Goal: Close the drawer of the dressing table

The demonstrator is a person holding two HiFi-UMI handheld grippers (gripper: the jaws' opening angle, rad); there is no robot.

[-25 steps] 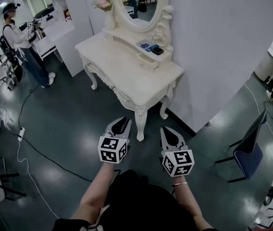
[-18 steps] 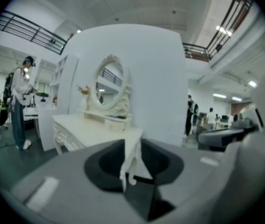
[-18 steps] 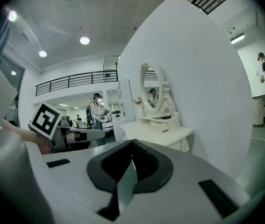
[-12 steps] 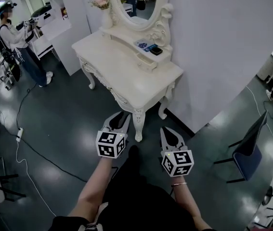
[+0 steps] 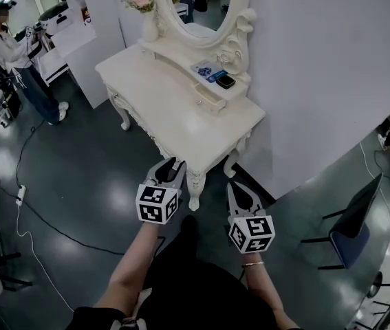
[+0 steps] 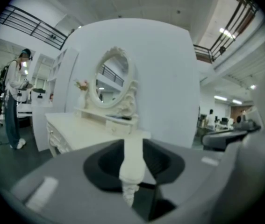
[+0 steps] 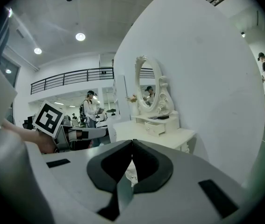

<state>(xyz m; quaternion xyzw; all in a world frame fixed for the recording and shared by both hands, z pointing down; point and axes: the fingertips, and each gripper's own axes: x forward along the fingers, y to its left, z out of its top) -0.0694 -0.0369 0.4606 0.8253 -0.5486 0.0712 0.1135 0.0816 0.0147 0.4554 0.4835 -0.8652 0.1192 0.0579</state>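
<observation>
The cream dressing table stands against the white wall, with an oval mirror on it. A small drawer sticks out of the low shelf under the mirror; the drawer also shows far ahead in the left gripper view, and the drawer in the right gripper view. My left gripper hovers in front of the table's near corner leg, its jaws opening with nothing between them. The right gripper is beside it, shut and empty. Both are well short of the drawer.
A blue item and a black one lie on the shelf, and a flower vase stands at its far end. A person stands at far left. A cable crosses the floor. A blue chair is right.
Both grippers have moved forward toward the table's near corner, and the table now sits closer. The left jaws have spread wider; the right stay shut.
</observation>
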